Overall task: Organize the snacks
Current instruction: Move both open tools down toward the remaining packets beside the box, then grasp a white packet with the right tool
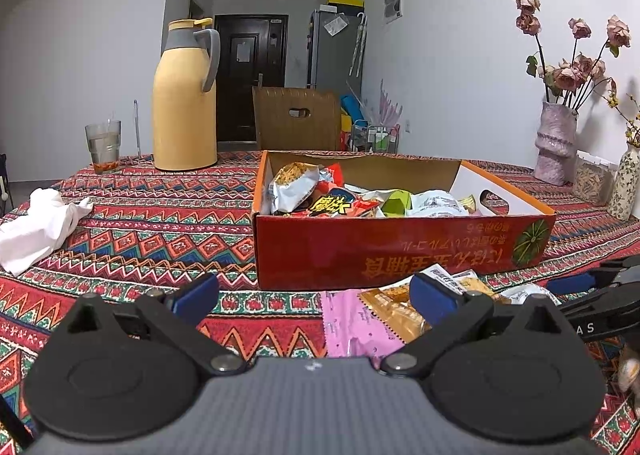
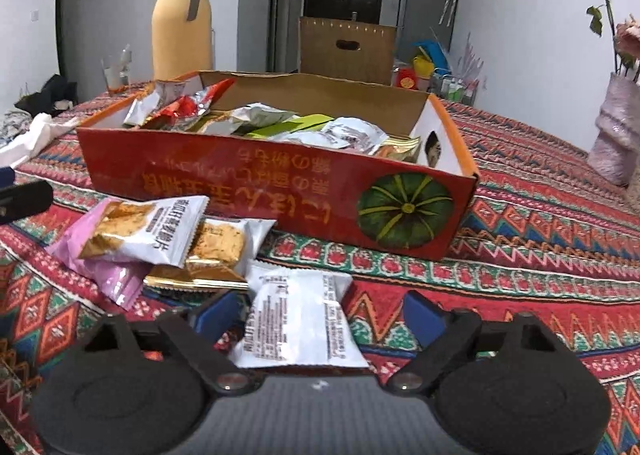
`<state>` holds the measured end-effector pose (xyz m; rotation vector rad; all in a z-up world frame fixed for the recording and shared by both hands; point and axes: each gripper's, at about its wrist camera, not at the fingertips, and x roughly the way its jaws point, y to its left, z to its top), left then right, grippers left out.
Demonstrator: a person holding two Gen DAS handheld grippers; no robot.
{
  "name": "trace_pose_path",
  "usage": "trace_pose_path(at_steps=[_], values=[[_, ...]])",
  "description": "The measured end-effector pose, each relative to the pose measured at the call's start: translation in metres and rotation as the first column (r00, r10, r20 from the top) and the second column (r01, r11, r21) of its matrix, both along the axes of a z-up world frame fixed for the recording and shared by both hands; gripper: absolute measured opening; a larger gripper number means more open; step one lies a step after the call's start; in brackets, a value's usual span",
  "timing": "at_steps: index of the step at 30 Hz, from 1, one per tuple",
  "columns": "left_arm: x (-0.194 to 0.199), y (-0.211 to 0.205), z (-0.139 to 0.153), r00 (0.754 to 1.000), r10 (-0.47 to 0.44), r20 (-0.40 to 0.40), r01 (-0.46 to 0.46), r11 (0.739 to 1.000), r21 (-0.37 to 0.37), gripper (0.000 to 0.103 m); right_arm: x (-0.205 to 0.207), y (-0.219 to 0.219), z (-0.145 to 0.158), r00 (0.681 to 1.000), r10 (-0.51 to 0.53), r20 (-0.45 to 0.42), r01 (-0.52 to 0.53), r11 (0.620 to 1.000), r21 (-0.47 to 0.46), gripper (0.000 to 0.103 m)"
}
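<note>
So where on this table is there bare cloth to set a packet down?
Free: between the white cloth and the red box, and right of the box toward the vase. Crowded: the loose packets before the box.

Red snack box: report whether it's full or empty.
Partly full. The red snack box holds a jumble of packets across its floor, below the rim.

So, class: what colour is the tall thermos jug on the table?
The thermos jug is yellow with a grey handle, clearest in the left wrist view.

Red box [image 2: 224,175] holds snack packets; loose packets [image 2: 160,239] lie before it.
</note>
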<state>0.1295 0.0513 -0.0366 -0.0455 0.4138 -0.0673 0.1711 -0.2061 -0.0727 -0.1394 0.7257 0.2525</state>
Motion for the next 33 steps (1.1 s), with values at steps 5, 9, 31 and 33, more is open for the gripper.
trace_pose_path(at_steps=[5,9,31,33], values=[[0.000,0.000,0.000,1.000,0.001,-0.002,-0.001,1.000,-0.003,0.103,-0.005,0.002,0.000,0.998,0.062,0.009,-0.063,0.997,0.037,0.048],[0.000,0.000,0.000,1.000,0.001,-0.002,-0.001,1.000,-0.001,0.103,-0.006,0.002,0.000,0.998,0.051,0.028,-0.052,0.998,0.030,0.044],[0.003,-0.001,-0.002,1.000,0.015,-0.024,-0.014,1.000,0.006,0.103,-0.030,-0.035,0.007,0.980,-0.145,0.137,0.128,0.984,0.125,0.043],[0.006,0.000,-0.002,0.999,0.016,-0.044,-0.015,1.000,0.003,0.103,-0.030,-0.035,0.006,0.981,-0.145,0.129,0.128,0.983,0.132,0.043]])
